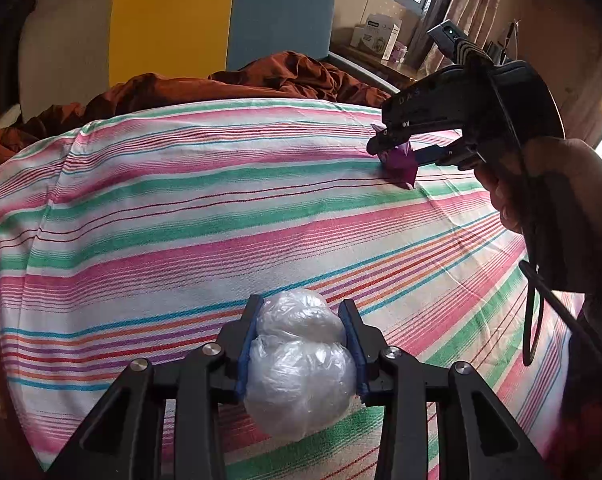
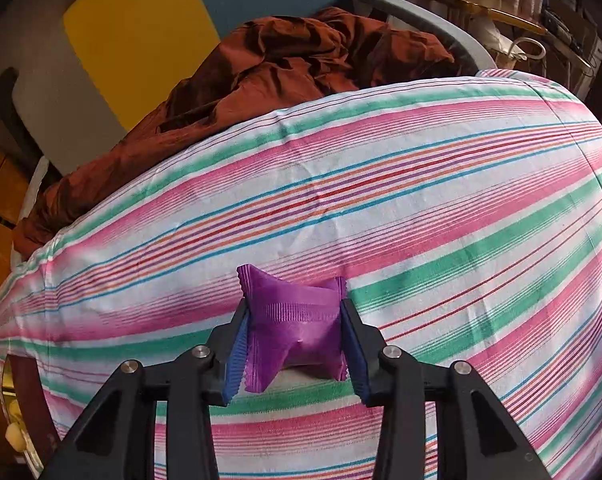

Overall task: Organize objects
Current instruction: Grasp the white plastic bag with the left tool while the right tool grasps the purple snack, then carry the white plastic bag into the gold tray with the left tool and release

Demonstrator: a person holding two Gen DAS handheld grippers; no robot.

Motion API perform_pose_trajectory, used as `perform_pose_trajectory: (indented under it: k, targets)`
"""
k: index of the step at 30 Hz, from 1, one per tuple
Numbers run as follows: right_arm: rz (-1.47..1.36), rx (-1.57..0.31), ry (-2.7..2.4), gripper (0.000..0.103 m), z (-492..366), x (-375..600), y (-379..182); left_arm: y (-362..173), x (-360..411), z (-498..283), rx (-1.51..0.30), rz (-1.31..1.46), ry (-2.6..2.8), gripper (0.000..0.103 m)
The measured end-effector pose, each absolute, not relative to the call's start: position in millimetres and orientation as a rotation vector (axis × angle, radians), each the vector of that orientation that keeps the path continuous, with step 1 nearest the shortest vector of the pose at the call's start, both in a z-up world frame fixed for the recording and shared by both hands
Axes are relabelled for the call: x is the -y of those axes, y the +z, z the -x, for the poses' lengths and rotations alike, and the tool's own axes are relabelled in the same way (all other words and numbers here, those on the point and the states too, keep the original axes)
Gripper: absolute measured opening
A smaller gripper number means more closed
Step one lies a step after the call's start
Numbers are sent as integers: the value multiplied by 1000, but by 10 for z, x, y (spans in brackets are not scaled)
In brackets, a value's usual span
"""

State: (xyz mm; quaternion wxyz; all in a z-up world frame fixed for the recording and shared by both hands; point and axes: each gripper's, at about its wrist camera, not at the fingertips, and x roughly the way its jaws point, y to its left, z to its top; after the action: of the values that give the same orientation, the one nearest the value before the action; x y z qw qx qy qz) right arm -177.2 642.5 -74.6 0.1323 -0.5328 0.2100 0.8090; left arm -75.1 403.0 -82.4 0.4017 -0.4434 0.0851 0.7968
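Right up close in the left wrist view, the left gripper [image 1: 301,344] is clamped on a clear plastic bundle [image 1: 299,368], a crinkled, translucent white wad bulging in two lobes between the blue pads, low over the striped bedsheet [image 1: 181,220]. Nothing lies on the sheet between it and the right gripper [image 1: 397,151], which sits out at about two o'clock, held by a hand [image 1: 541,192] with a black cable looping below it.

From the right wrist view, the right gripper [image 2: 295,340] is squeezed on a purple packet [image 2: 295,324] at six o'clock, a small pillow-shaped sachet with ribbed, zigzag-cut sealed ends, pinched at its sides so the corners flare out; its lower edge is close to the striped bedsheet [image 2: 421,220], though contact cannot be made out.

Farther off, at twelve o'clock, a rumpled rust-brown blanket [image 2: 301,56] heaps at the sheet's far edge. Beyond it stands a grey, yellow and teal headboard [image 1: 173,20], with boxes [image 1: 377,36] on a shelf by the curtained window at one o'clock.
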Motion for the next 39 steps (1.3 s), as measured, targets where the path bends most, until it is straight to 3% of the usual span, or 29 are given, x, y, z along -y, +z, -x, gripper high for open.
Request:
perform_pose_trajectory:
  k: [17,39]
  targets:
    - [1742,-390,2502,40,759,-5319,-755,-771,-3786,432,-296,1123,2080,37]
    - [1719,-136,2524,39,720,-5084,-744,-752,-3293,-95,-385,1101,2143,37]
